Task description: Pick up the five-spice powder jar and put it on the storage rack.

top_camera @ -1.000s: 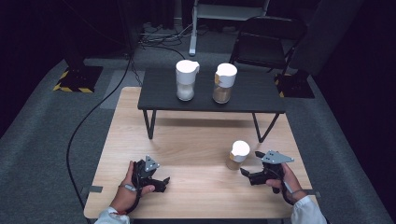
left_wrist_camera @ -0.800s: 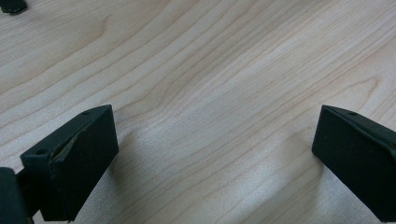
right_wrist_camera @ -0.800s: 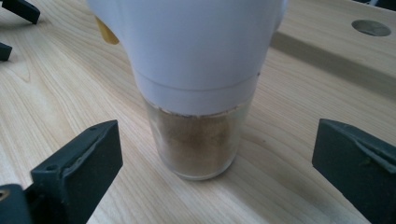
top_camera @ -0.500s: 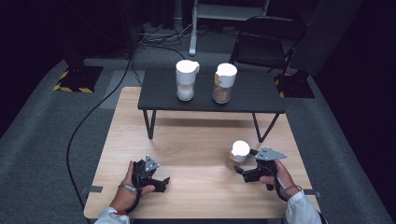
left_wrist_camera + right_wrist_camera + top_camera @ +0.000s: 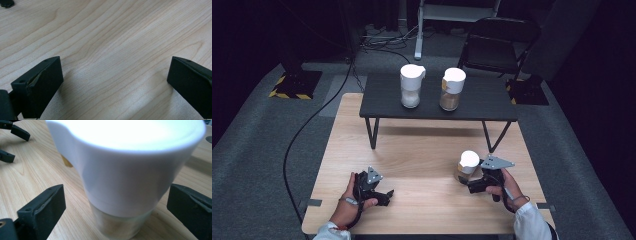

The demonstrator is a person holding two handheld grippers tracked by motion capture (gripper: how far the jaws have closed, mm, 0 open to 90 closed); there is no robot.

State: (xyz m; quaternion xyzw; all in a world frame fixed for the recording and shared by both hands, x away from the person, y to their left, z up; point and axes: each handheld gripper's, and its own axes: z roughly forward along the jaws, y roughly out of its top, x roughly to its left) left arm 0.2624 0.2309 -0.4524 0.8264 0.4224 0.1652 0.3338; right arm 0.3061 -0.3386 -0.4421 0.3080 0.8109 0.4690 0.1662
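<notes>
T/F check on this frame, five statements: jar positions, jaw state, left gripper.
1. The right gripper has its jaws open on either side of the white-lidded jar. True.
2. That jar stands on the black shelf. False: it stands on the wooden table; two other jars stand on the black shelf.
3. The left gripper is shut on a jar. False: its jaws are open over bare wood.
4. The jar between the right jaws is upright. True.
5. The left gripper lies near the table's front edge. True.
</notes>
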